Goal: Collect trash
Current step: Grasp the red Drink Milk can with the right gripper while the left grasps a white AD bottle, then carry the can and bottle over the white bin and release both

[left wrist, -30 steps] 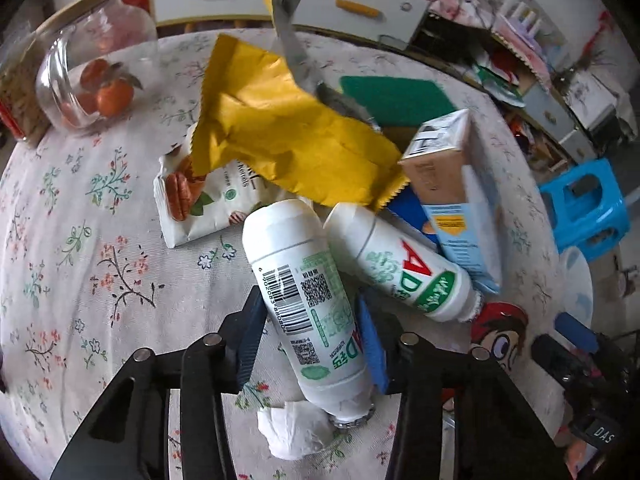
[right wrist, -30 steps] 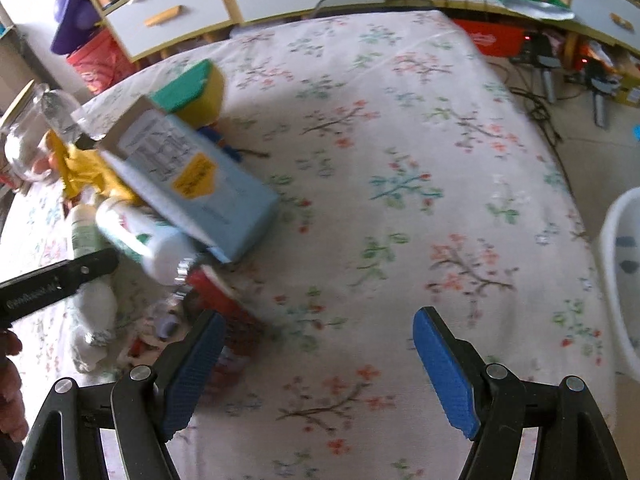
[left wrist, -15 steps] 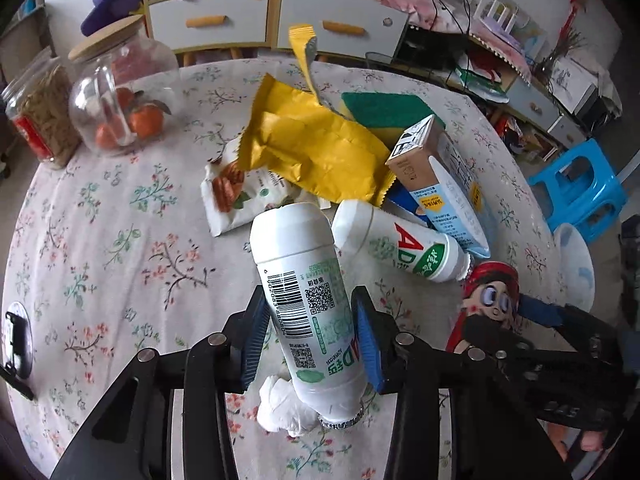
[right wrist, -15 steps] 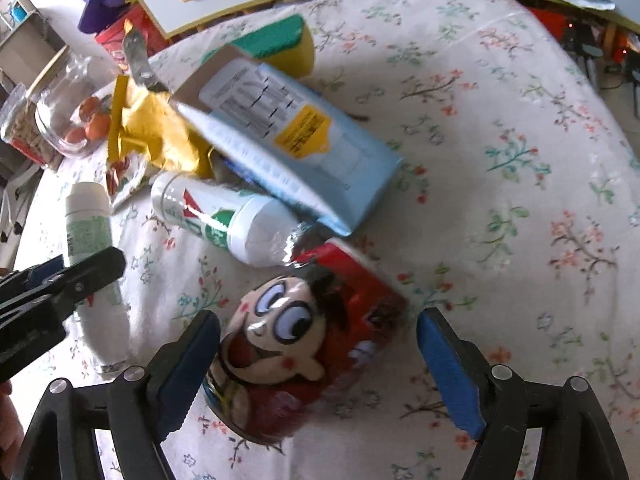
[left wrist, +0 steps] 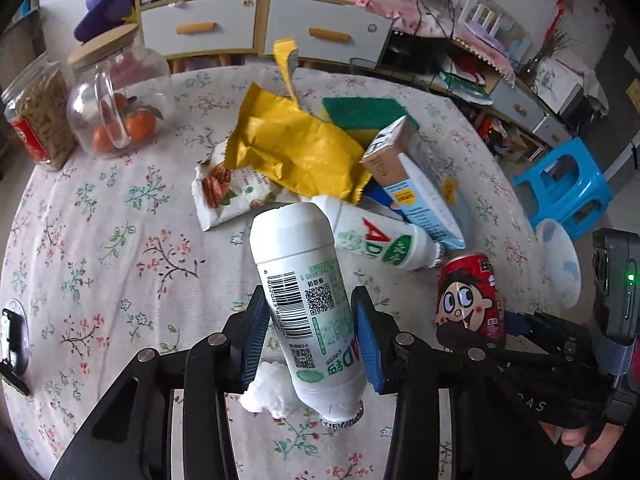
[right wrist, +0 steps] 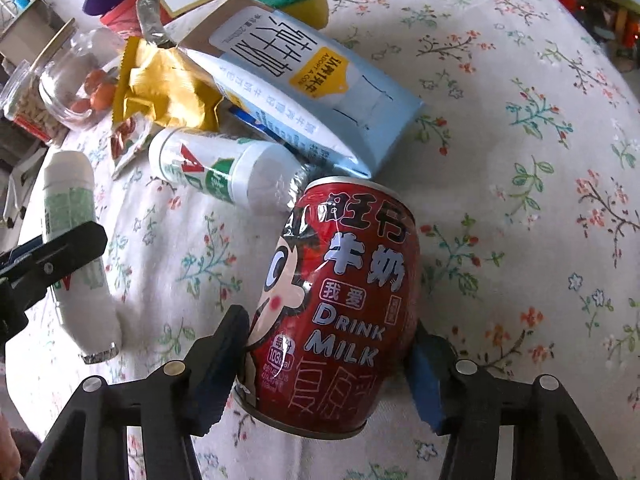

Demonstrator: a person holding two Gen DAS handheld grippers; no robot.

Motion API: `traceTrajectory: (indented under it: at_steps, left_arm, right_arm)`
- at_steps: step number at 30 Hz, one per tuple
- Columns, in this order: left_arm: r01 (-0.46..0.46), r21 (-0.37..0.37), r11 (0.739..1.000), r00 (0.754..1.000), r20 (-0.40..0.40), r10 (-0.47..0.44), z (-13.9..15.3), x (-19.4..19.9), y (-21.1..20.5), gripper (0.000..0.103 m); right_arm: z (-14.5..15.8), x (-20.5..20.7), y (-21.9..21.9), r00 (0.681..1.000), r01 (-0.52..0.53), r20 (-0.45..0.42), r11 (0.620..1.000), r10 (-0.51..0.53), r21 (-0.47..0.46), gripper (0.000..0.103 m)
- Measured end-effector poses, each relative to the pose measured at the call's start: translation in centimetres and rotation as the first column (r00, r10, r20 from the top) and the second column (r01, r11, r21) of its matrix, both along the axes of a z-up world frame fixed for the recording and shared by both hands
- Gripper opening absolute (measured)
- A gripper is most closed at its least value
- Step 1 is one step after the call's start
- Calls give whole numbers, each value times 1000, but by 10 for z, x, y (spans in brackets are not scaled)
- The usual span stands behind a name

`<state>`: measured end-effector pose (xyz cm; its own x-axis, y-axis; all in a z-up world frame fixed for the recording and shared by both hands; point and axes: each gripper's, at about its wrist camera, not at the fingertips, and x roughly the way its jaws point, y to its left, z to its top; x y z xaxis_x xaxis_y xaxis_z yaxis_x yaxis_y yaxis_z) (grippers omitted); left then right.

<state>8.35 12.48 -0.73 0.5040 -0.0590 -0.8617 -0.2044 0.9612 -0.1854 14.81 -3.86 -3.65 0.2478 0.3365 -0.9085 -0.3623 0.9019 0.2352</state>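
The left claw (left wrist: 312, 336) grips a white bottle (left wrist: 308, 304) between its blue pads, the bottle tilted with its foil mouth toward the camera and lifted above the floral bench (left wrist: 100, 240). A crumpled tissue (left wrist: 268, 394) lies on the cloth just under it. The right claw (right wrist: 328, 364) has just been closing and now clamps a red can (right wrist: 340, 300) at both sides, near the right edge of the heap. Beyond the 2 held things lie a second bottle (left wrist: 376, 236), a blue carton (left wrist: 416, 188), a yellow wrapper (left wrist: 296, 148), a nut packet (left wrist: 228, 196) and a green sponge (left wrist: 364, 110). At far left stand 2 jars (left wrist: 112, 100). A white bin (left wrist: 560, 264) sits off the bench's right edge.
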Motion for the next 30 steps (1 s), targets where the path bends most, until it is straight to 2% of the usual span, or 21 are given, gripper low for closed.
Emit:
traceTrajectory:
  at_steps: [6,7,17,26,30]
  left_arm:
    - [15,2,1000,1000,21,-15,5,-2,-13,43]
    - [18,0,1000,1000,20,-18,5,-2,-15,43]
    - [58,-12,998,998,28,-58,7,0,-41,43]
    - [105,-20,994,994,33,-104,10,1,-69,43]
    - [126,-22,992,991,43,-125,13,4,-81,43]
  right_arm:
    - [15,-5,-22,999,10,46,1000,-11,9,60]
    - [18,-5,-26,998,14,54,1000,-15,9,55]
    - [35,-4,-88,991,95,89,995,-96,18,54]
    - [53,0,-151,968,215,120,975,-220,51,54]
    - [62,4,-184,947,283,139,957,-289,63,54]
